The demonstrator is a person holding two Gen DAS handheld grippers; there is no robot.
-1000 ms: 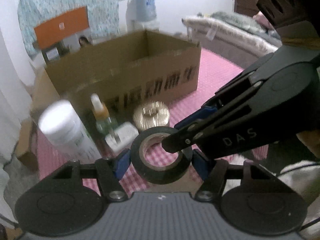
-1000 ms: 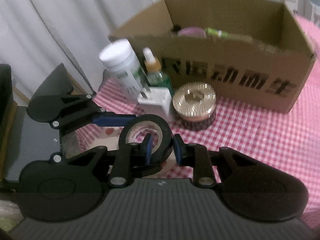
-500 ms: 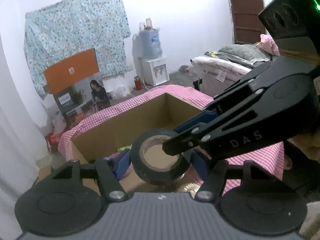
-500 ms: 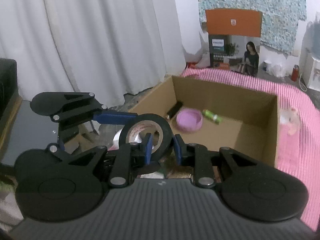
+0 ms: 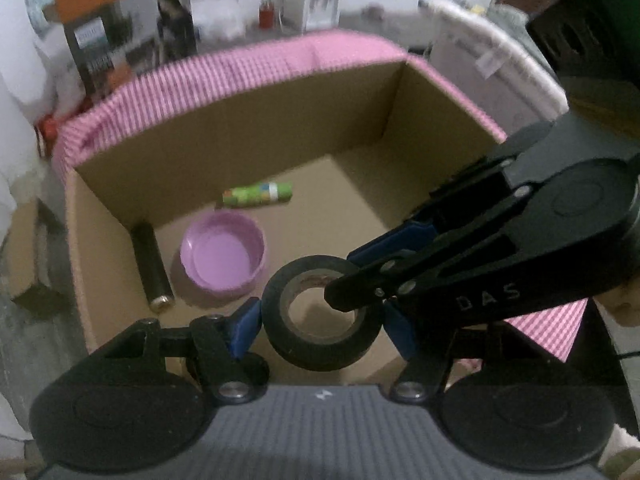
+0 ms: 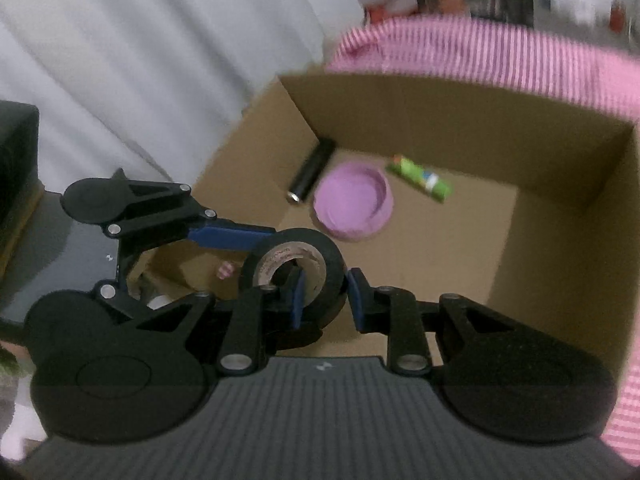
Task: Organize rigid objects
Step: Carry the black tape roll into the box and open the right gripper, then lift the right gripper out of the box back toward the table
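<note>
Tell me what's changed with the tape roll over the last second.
Both claws carried the black tape roll from the table's front, over the near wall, to above the open cardboard box. Unchanged: left claw grips its outside, right claw pinches its wall.

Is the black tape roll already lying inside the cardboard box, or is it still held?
Still held. The tape roll hangs above the cardboard box floor, clamped by the left gripper outside and the right gripper through its wall.

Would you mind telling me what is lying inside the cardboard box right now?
Inside the cardboard box lie a purple bowl, a dark cylinder and a green tube. The black tape roll and both grippers hide its near floor.
</note>
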